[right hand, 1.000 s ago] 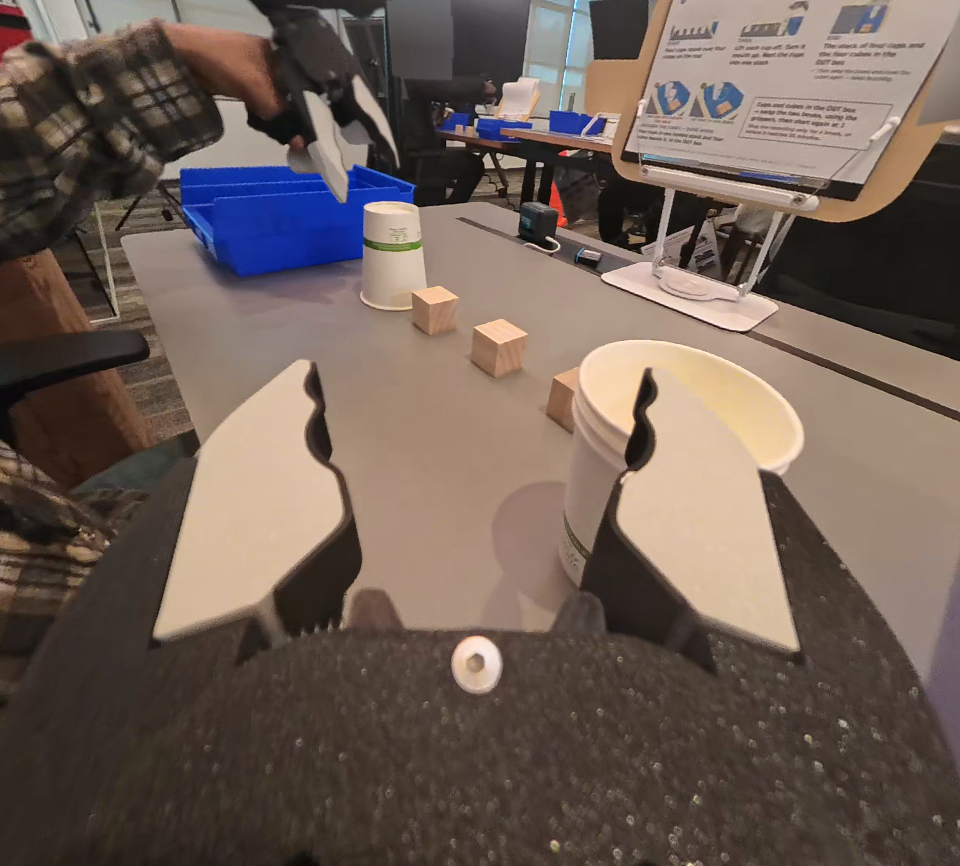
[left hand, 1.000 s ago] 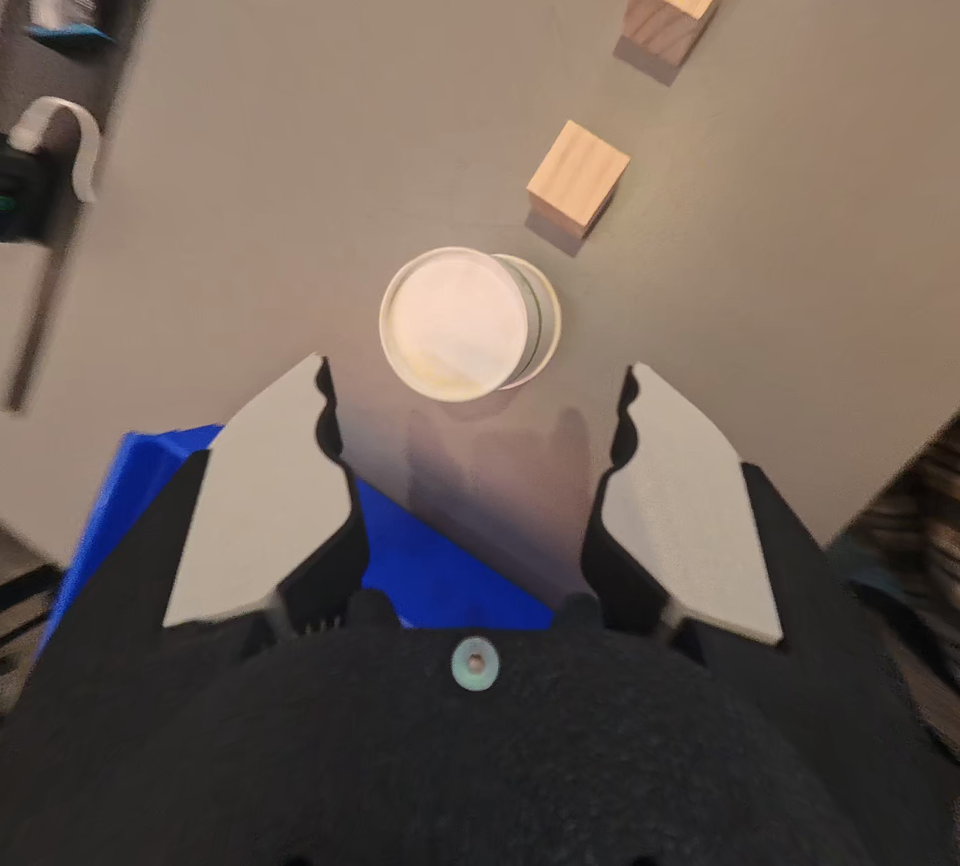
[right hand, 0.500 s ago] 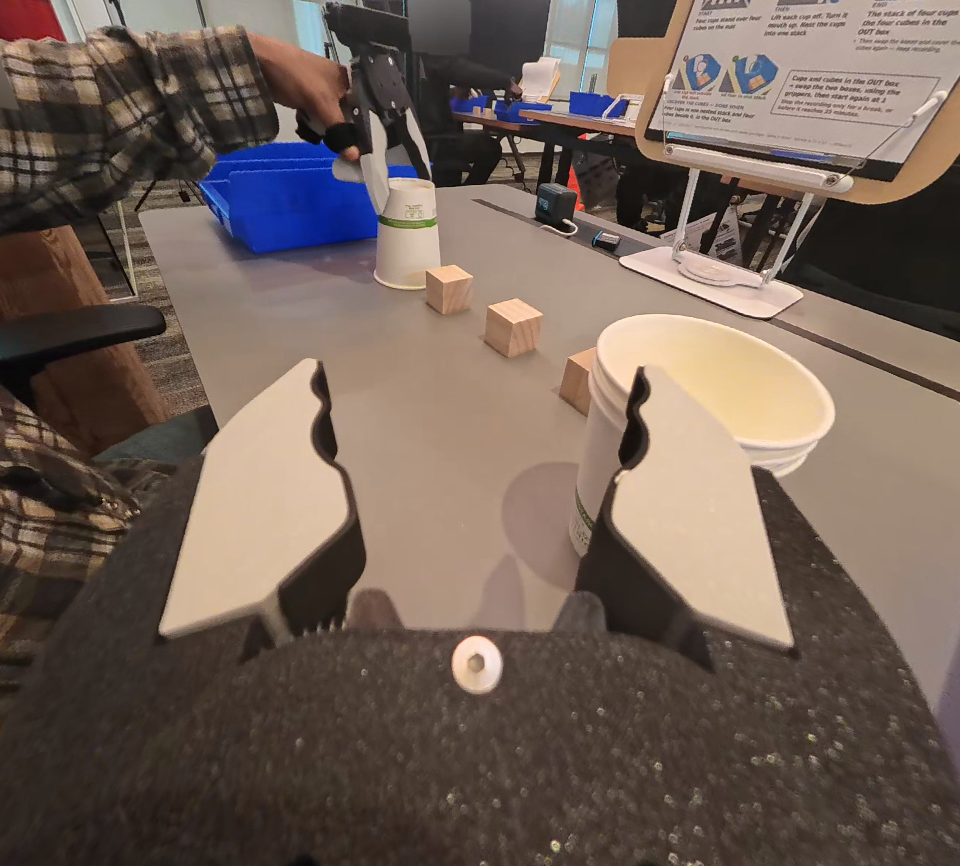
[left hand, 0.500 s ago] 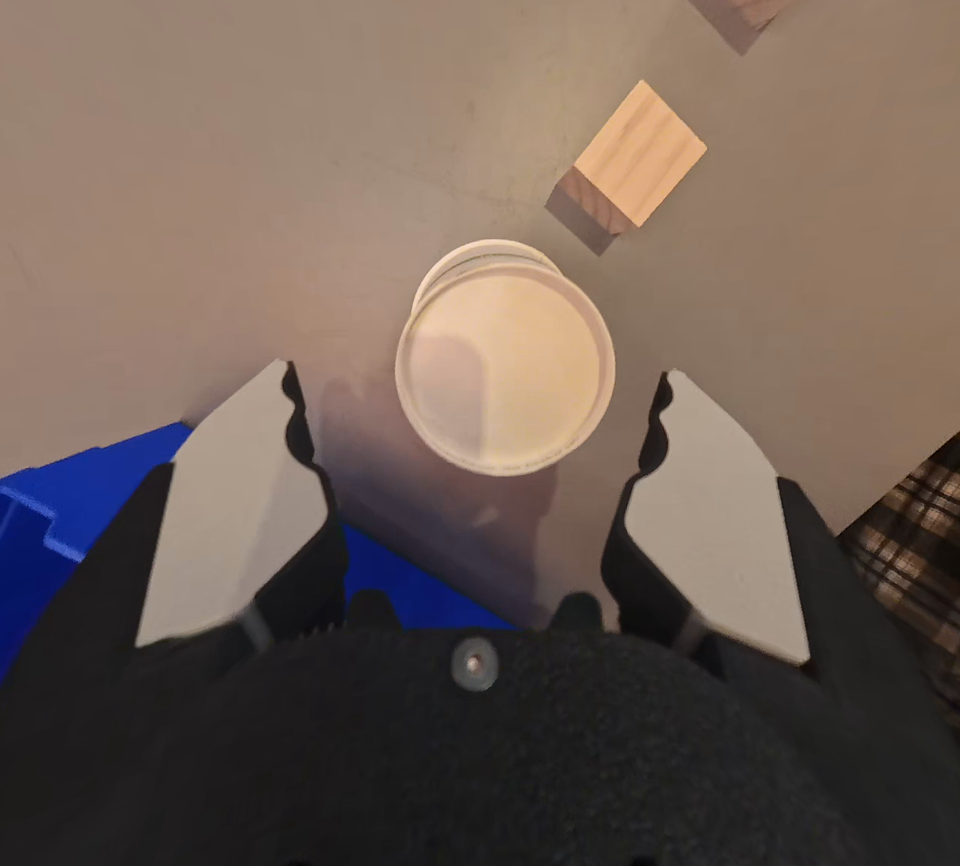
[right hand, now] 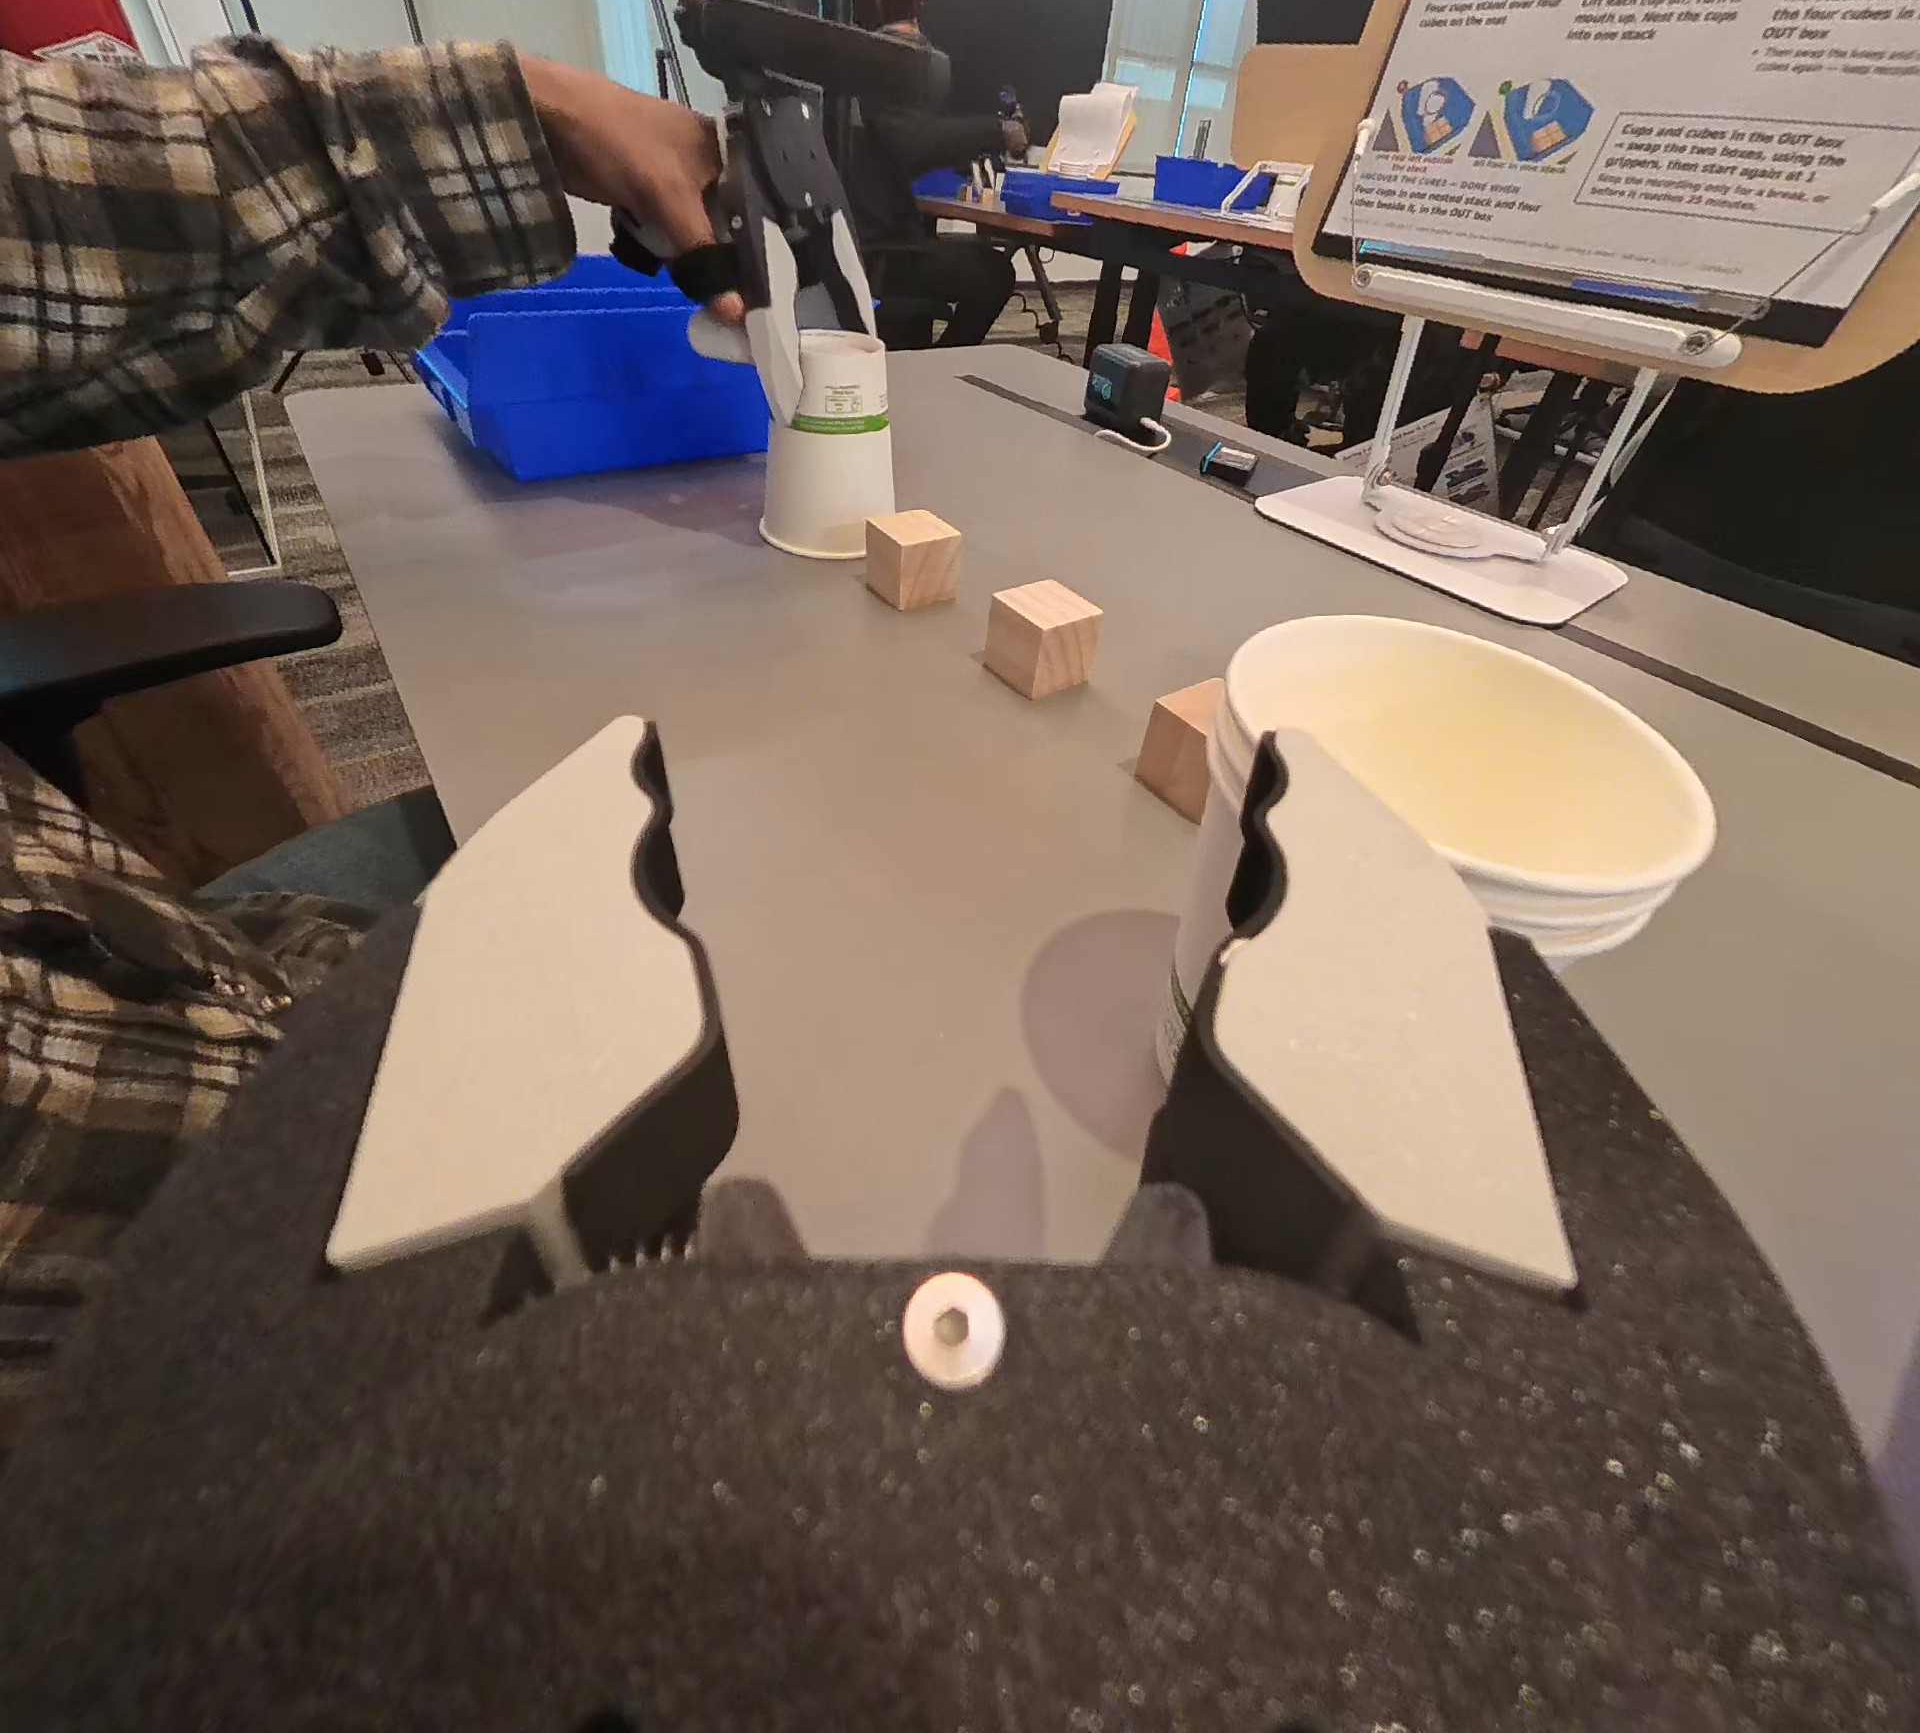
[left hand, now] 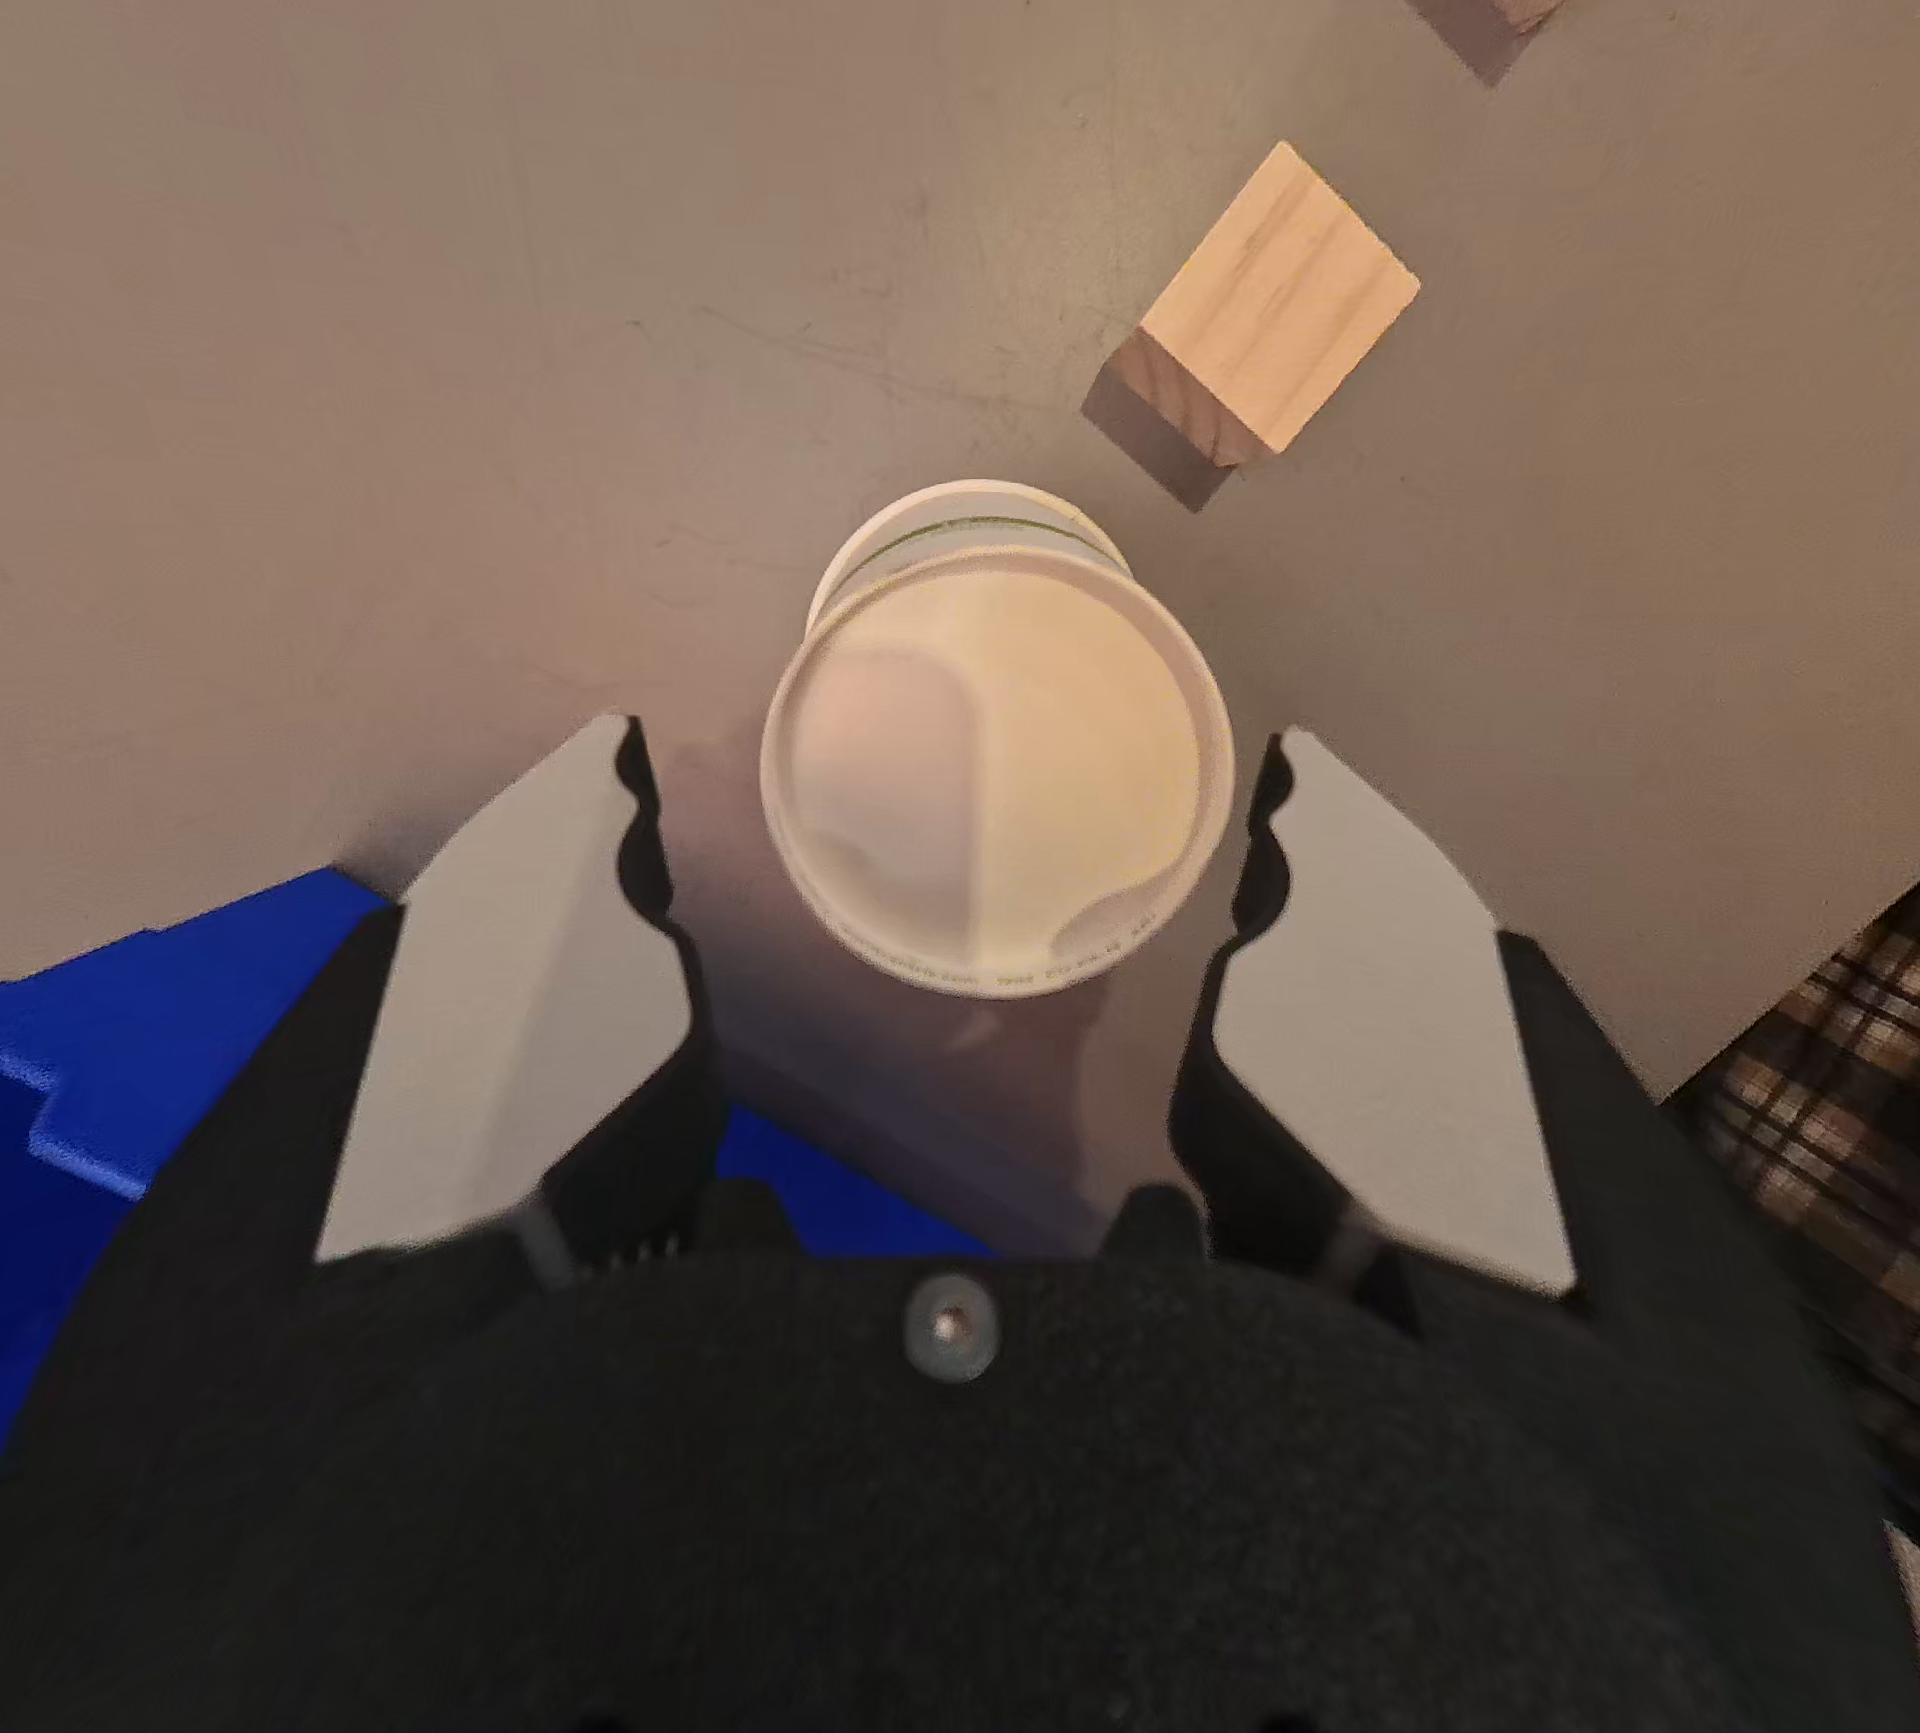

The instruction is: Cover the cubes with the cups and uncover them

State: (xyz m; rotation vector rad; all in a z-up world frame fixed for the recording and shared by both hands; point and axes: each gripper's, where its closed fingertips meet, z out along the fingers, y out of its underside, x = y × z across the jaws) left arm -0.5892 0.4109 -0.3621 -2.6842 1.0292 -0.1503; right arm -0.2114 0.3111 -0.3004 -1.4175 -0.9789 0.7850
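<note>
A grey table (right hand: 852, 852) is carrying 1 upturned cup (right hand: 829, 457), 3 wood cubes in a row beside it, a nested cup stack (right hand: 1455, 810), a blue bin (right hand: 592, 374) & a doc stand (right hand: 1444, 540) at the back.

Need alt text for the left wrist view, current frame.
Seen from above, the open left hand-held gripper straddles an upside-down white paper cup on a grey table, fingers either side without touching. Two wooden cubes lie beyond it towards the upper right; a blue bin shows at lower left.
</note>
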